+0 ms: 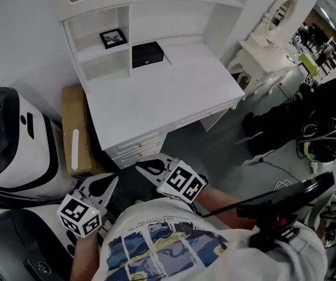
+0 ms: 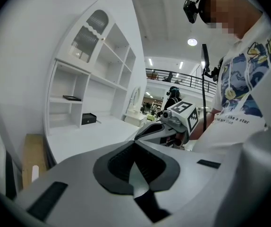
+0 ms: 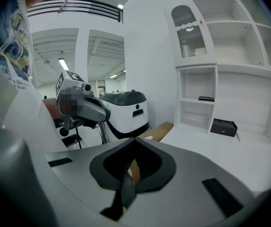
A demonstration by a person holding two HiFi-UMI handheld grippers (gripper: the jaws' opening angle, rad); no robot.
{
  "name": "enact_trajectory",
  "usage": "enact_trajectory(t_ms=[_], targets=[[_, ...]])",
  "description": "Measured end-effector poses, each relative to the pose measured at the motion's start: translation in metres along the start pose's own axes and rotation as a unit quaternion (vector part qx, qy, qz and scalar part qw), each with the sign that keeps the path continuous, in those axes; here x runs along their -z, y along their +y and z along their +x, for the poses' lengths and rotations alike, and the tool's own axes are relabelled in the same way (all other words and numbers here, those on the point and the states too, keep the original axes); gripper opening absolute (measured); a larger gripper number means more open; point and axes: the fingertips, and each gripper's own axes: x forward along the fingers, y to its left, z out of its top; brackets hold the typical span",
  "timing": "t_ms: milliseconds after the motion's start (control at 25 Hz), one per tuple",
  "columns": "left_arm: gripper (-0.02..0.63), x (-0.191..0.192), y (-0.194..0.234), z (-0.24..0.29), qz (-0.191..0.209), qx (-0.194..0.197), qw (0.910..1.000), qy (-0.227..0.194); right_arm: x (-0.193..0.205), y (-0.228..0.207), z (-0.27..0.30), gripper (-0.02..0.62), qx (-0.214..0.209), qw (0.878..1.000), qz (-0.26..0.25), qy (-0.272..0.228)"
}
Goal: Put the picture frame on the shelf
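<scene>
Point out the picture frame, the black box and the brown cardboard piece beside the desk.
picture frame [image 1: 113, 38]: head view, middle of its face, inside the black border.
black box [image 1: 147, 54]: head view, on its lid.
brown cardboard piece [image 1: 72, 107]: head view, on its bare upper face.

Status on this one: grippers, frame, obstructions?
Both shut, empty: left gripper, right gripper, short of the desk. The picture frame lies flat on the shelf. A black box sits on the desk, clear of it.

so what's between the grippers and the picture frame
Head view: only bare white desk top lies between the left gripper, the right gripper and the picture frame on its shelf; the black box sits aside.
</scene>
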Motion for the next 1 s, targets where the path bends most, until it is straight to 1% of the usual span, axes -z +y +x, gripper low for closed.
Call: enact_trajectory(t_ms=[280,440,640,720,840,1000], targets=[[0.012,0.004,-0.006,0.005,0.003,0.003,1.0000,0.005,0.002,-0.001,-0.006,0.025,0.001,1.000,0.001,-0.002],[0.012,0.007,-0.019,-0.003,0.004,0.000,1.0000,0.006,0.000,0.015,-0.013,0.025,-0.004,1.000,0.005,-0.008],[0.012,0.017,-0.046,-0.013,0.014,-0.014,0.9998,0.007,0.010,0.037,-0.030,0.025,-0.012,1.000,-0.003,-0.021],[0.012,0.018,-0.040,-0.011,0.010,-0.012,0.9998,0.008,0.011,0.034,-0.025,0.025,-0.012,1.000,-0.001,-0.017],[0.012,0.013,-0.014,0.007,0.001,-0.001,0.9999,0.012,0.008,0.007,-0.009,0.025,-0.009,1.000,0.009,-0.005],[0.012,0.002,0.015,0.024,-0.002,0.001,0.9999,0.015,0.000,-0.023,0.010,0.025,-0.011,1.000,0.013,-0.002]])
